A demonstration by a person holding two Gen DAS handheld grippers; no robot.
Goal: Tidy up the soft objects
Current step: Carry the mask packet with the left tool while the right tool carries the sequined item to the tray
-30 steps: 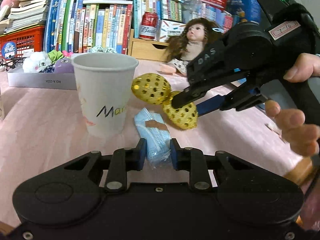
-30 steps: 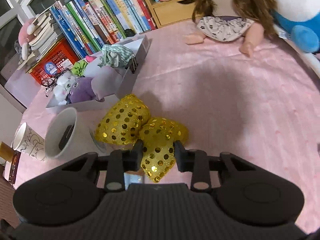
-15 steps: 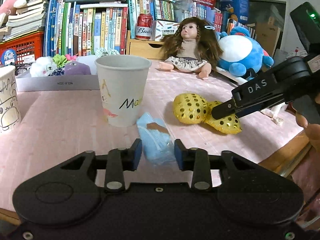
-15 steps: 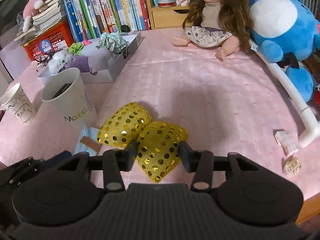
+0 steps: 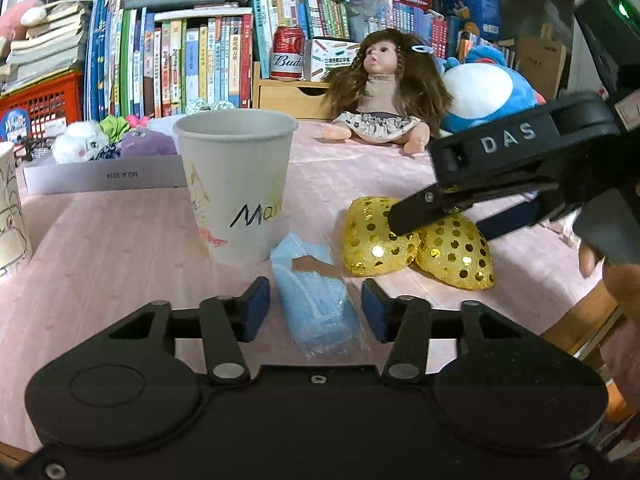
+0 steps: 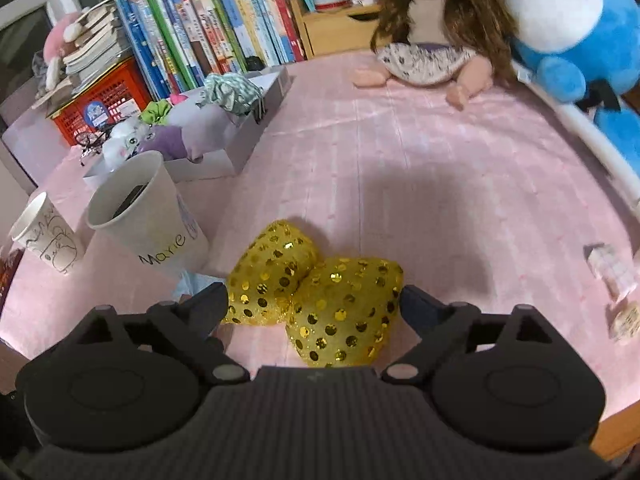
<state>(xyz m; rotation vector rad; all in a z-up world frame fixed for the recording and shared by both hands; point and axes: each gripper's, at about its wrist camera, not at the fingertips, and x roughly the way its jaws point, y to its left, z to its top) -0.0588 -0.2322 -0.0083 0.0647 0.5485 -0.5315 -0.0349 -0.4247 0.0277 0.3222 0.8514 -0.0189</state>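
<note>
Since a second ago both my claws have let go: my left claw (image 5: 316, 306) was pinched on the blue mask packet (image 5: 318, 300) and my right claw (image 6: 314, 306) was shut on the gold sequin bow (image 6: 316, 296); both things now lie loose on the pink tablecloth (image 6: 460, 184).

My left claw's jaws stand parted with daylight on either side of the packet, touching it nowhere. The packet lies between them with its long axis running away from me, along the line the claw points, its far end just beside the foot of the paper cup (image 5: 236, 184).

My right claw's jaws are opening, wide now, and the bow sits between them without either pad pressing on it. The bow's two lobes lie crosswise to the claw, slanting from far left to near right, so the jaws straddle its length.

The bow lies just to the right of the packet and the cup. The grey box (image 6: 224, 160) of plush toys sits beyond the cup, to the left. My left claw is the nearer one to that box, I judge; my right would have to reach across the cup.
</note>
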